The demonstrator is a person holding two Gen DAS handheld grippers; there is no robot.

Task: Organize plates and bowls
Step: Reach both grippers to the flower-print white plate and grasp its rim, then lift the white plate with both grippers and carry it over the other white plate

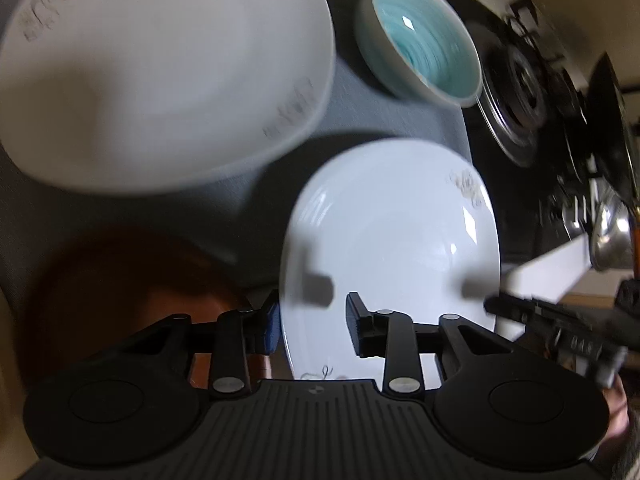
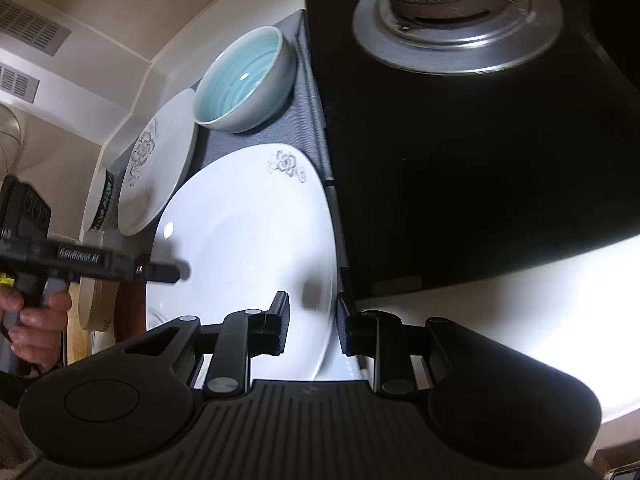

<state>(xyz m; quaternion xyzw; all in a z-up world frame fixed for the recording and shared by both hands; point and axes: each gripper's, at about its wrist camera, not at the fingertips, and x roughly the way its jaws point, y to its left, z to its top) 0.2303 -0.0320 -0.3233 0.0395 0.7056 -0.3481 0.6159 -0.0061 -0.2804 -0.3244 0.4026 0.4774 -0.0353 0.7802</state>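
Both hand-held grippers are straddling opposite rims of the near plate, one on each side. The left hand-held gripper is sitting with its jaws partly apart across the left rim; I cannot tell whether the pads are actually pressing on it. The right hand-held gripper is doing the same at the right rim, jaws narrowed around the edge, with a gap showing on the inner side, so a firm clamp is not confirmed either.

The plate is lying flat on the grey mat on the table, right beside the stove. Not lifted yet, by the look of it.

Progress, as a judgement: early. Nothing is looking stacked. The second plate is lying just behind and left of the near one, apart from it. The teal bowl is standing alone behind both. A brown dish is sitting at the left, half hidden, and a patterned bowl is showing at the far left edge.

Left to do: probably lifting this plate onto the other one, then grouping the bowls.
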